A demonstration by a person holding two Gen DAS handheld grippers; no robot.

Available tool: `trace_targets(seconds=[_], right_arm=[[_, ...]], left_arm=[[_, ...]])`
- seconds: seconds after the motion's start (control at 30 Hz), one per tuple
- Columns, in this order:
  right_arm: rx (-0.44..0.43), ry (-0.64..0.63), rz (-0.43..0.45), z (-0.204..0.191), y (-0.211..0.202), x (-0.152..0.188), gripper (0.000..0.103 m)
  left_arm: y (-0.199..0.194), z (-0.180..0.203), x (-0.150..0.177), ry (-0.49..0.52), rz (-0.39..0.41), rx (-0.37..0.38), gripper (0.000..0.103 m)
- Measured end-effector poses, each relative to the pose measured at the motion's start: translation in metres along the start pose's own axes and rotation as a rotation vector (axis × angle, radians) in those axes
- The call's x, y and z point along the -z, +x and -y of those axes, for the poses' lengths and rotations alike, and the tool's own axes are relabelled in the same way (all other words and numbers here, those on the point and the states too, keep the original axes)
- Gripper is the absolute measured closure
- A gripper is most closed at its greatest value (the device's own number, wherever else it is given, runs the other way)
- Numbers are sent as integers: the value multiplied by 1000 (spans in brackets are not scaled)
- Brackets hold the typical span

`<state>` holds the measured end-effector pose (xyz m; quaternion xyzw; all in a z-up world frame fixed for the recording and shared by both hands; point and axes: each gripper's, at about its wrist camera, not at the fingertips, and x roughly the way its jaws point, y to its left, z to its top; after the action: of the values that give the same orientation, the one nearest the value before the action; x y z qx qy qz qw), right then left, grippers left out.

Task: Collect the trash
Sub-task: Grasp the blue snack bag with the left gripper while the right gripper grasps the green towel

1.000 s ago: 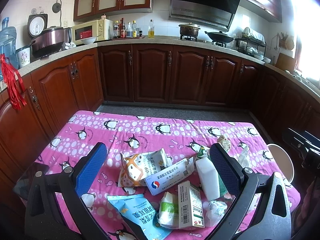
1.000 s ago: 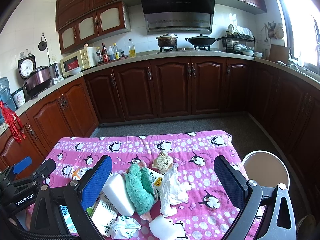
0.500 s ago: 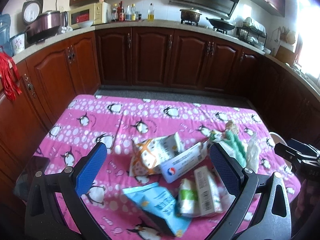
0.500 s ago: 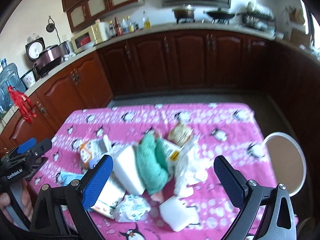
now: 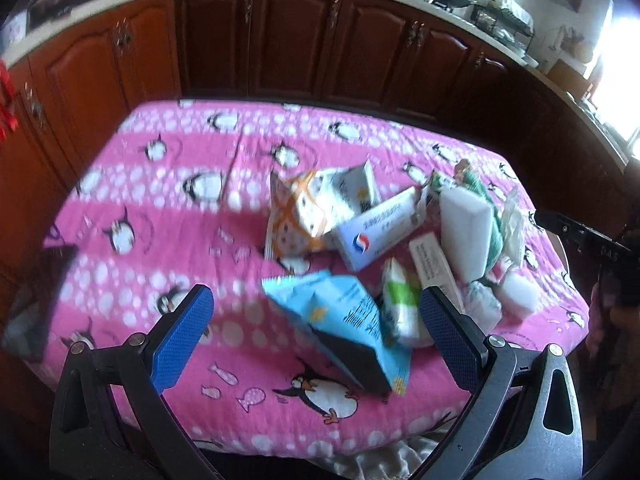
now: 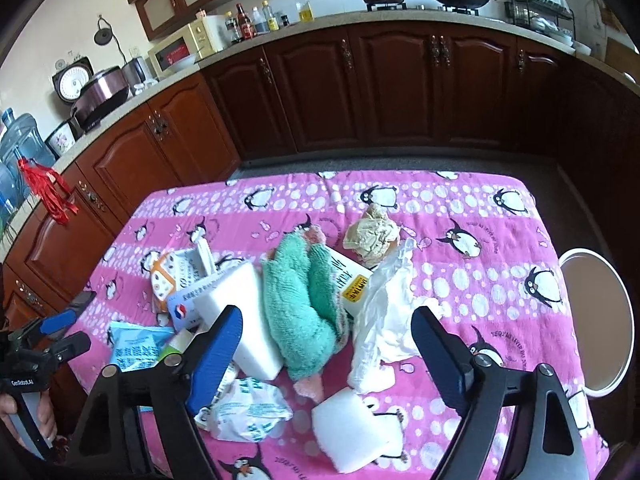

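Left gripper point(image 5: 316, 320): jaws held wide — nothing gripped, blue packet point(image 5: 344, 320) framed between.
Right gripper point(image 6: 326, 332): jaws closing, nothing pressed — green cloth point(image 6: 304, 300) framed between.
Trash: heaped on the pink tablecloth point(image 6: 460, 208).

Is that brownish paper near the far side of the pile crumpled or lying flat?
Crumpled. In the right wrist view the brownish paper sits as a wrinkled, bunched wad on the pink tablecloth, behind the green cloth.

A: What differs from a second ago?
B: Both cameras now tilt down onto the trash pile point(image 6: 304, 312); the right gripper point(image 6: 326, 340) is closing its jaws, gripping nothing.
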<state>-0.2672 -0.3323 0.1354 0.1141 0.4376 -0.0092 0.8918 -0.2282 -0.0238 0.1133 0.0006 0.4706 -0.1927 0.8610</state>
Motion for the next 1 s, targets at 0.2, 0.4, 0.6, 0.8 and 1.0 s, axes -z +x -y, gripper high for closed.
trace_targets(seconds=[0.2,0.4,0.6,0.8,1.0], right_arm=[[-18,-17,-33,1,20,-7,19],[-93,-58,-86,-12,46,-18,39],[-156,-83,-157,-21,76,-20,62],[-200,-74,-148,-21,74,-21,80],[-268,-31,-23,-12,26,-32,81]], left_arm=[[32,-11,3,-104,-55,12,1],[50,-5,-4,-105,-76,50,22],[63,-1,-3,-87,-115,80,54],[55,-5,-8,-71,-109,85,74],[24,-15,-22,-58,-51,57,82]])
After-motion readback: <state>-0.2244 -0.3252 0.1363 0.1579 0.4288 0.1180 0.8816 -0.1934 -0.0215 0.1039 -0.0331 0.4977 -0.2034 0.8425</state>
